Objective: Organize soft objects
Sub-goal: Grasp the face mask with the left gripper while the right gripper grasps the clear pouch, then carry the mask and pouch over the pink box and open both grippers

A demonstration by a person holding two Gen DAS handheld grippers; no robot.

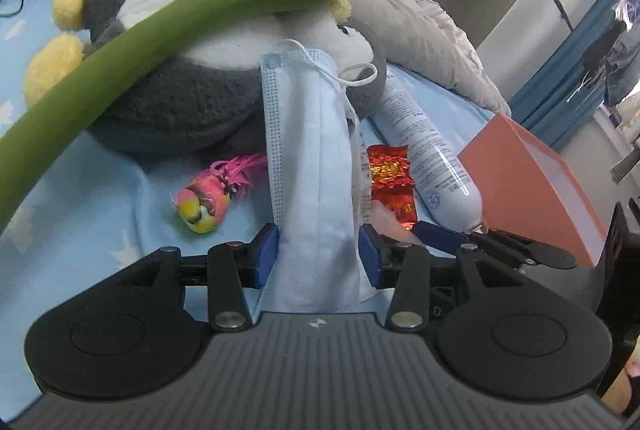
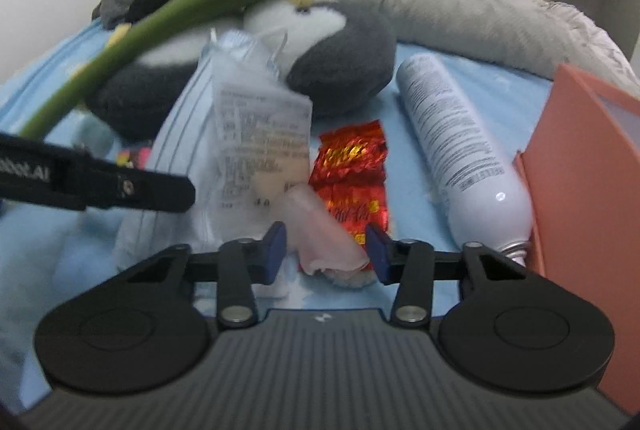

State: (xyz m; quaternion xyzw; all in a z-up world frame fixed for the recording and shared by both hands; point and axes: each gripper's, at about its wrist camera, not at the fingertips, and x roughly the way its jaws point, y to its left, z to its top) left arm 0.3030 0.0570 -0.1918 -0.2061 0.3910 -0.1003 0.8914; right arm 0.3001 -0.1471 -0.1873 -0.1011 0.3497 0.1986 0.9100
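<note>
Spread over the blue bed sheet [image 1: 100, 189], clutter crowds the face mask [image 1: 316, 165] gripped by the left claw [image 1: 318, 254], which may snag the green massager [image 1: 168, 29], while the right claw [image 2: 326, 250] is seen open around a pink soft piece [image 2: 320, 234].

Left gripper [image 2: 176, 189] arm, seen from right wrist view: white lettering, partly cut off, ending "LAI". White tube [image 2: 460, 141]: dense fine print, unreadable. Clear mask wrapper [image 2: 260, 133]: printed label, blurred, illegible. Red foil packet [image 2: 352, 165]: gold characters, unreadable.
</note>
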